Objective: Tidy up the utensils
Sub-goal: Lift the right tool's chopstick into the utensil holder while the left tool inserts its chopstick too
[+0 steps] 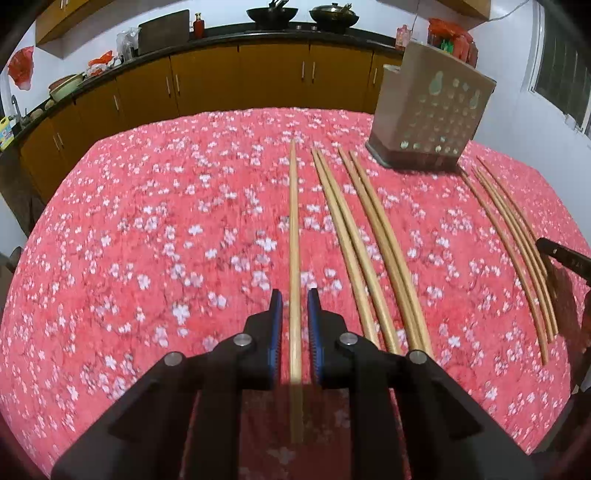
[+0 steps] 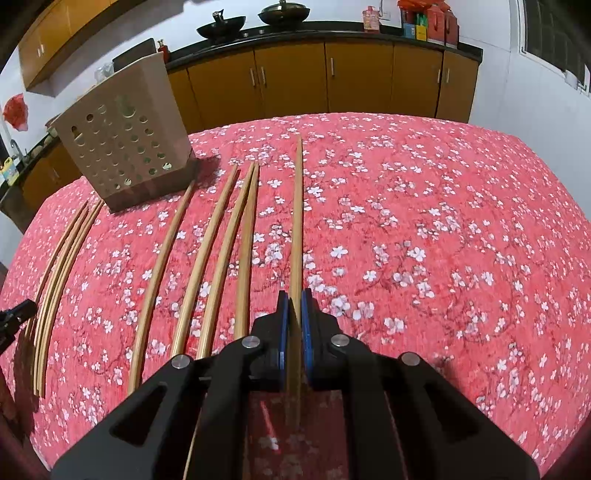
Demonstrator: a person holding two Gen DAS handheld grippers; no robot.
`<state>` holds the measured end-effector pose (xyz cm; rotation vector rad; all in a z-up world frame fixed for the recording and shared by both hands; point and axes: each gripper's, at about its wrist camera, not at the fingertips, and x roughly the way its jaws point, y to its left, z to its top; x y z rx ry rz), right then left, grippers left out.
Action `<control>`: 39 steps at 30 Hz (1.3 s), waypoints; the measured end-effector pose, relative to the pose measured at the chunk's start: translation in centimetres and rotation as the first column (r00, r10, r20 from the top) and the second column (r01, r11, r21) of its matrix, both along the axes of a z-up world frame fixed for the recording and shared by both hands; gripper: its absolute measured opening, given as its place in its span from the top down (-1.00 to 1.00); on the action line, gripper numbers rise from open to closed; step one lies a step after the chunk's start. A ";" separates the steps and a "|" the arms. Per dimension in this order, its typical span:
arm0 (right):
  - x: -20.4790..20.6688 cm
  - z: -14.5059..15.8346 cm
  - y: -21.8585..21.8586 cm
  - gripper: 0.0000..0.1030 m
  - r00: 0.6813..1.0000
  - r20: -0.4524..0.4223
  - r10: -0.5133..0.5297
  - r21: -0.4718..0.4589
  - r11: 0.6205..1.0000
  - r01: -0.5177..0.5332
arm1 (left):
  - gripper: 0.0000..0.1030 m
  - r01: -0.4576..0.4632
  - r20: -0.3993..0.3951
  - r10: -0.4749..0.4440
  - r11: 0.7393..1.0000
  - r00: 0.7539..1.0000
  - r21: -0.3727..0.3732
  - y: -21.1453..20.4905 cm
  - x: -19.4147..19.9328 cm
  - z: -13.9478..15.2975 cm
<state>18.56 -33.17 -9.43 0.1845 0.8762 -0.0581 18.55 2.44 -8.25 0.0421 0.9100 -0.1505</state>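
Note:
Several wooden chopsticks lie in rows on a red floral tablecloth (image 1: 147, 240). My left gripper (image 1: 294, 299) straddles the leftmost chopstick (image 1: 294, 229); its blue pads stand a little off the stick on both sides, so it is open. My right gripper (image 2: 294, 301) is shut on the rightmost chopstick (image 2: 297, 221), pads pressed against it. A beige perforated utensil holder (image 1: 432, 114) stands upright at the table's far side, also in the right wrist view (image 2: 129, 136). The other gripper's tip shows at the right edge of the left wrist view (image 1: 561, 254) and the left edge of the right wrist view (image 2: 14, 314).
More chopsticks lie in pairs beside the left gripper (image 1: 354, 236) and in a group left of the right gripper (image 2: 221, 251). Yellow kitchen cabinets (image 1: 236, 77) with woks (image 1: 271, 14) on the counter run behind the table.

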 end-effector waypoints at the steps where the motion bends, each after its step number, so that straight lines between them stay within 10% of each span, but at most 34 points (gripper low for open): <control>1: -0.2 0.0 0.0 0.84 1.000 0.003 0.000 0.000 1.000 0.000 | 0.71 -0.002 0.005 0.002 1.000 1.000 0.005 -0.1 -0.1 -0.1; 22: -2.0 5.1 -1.3 0.85 0.989 0.144 -0.030 0.013 1.000 0.028 | 0.85 -0.036 0.129 0.036 0.999 0.991 -0.002 0.4 1.2 5.8; 39: -2.6 12.4 -1.4 0.85 0.921 0.386 -0.059 -0.015 0.997 0.070 | 0.85 -0.057 0.402 0.089 0.994 0.911 -0.090 1.2 0.9 16.3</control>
